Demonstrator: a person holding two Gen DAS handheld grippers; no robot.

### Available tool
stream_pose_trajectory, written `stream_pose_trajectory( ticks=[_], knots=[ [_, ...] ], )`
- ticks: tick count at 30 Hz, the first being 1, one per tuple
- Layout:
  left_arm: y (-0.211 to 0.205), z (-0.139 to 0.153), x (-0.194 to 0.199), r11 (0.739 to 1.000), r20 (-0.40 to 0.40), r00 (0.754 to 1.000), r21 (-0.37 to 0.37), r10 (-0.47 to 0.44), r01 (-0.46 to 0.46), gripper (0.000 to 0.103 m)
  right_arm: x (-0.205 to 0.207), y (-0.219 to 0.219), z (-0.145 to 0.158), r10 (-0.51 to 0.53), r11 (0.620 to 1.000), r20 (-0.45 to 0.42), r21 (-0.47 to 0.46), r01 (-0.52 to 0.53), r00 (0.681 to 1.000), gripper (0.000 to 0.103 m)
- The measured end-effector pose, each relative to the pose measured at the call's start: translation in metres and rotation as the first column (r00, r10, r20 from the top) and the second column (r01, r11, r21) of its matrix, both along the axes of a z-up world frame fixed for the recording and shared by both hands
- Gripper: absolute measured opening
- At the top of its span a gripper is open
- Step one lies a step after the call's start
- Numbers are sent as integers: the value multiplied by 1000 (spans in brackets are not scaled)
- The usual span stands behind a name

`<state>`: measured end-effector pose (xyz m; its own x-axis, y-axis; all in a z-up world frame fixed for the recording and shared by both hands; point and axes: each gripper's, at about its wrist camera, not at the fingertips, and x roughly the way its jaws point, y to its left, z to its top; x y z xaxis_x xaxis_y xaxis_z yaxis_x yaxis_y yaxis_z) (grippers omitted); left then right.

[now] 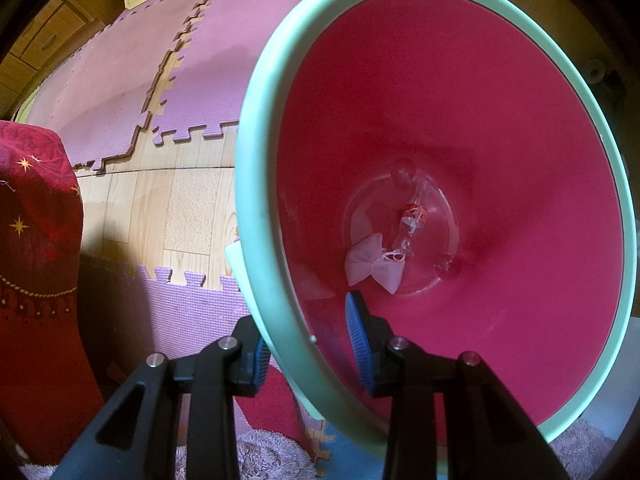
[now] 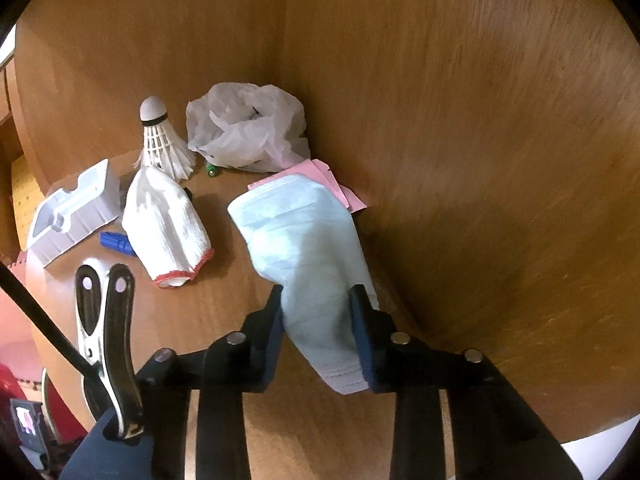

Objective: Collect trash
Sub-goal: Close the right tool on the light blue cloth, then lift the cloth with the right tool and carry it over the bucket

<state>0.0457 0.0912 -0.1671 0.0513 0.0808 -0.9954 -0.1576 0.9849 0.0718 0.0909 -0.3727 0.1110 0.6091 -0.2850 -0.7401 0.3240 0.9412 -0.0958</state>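
Observation:
My left gripper is shut on the mint-green rim of a bin with a pink inside, one pad outside and one inside. At the bin's bottom lie a clear bottle with a red label and a white gauze pouch. In the right wrist view a light blue face mask lies on a wooden surface in a corner. My right gripper is shut on the mask's near end, with both pads against its sides.
Beyond the mask are pink paper, a crumpled plastic bag, a shuttlecock, a white glove, a white plastic tray, a blue piece and a metal clip. Wooden walls close the right and back. Foam mats cover the floor.

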Motion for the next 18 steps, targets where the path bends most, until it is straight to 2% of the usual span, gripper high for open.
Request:
stream_pose_trajectory(
  ticks=[7, 18],
  knots=[
    [-2, -1, -1, 1000, 0, 1000, -1, 0, 0, 36, -17, 8, 11, 7, 1000, 33, 4, -7, 999, 26],
    [-4, -3, -2, 1000, -1, 1000, -3, 1, -1, 36, -39, 17, 24, 26, 1000, 71, 12, -27, 997, 26]
  ],
)
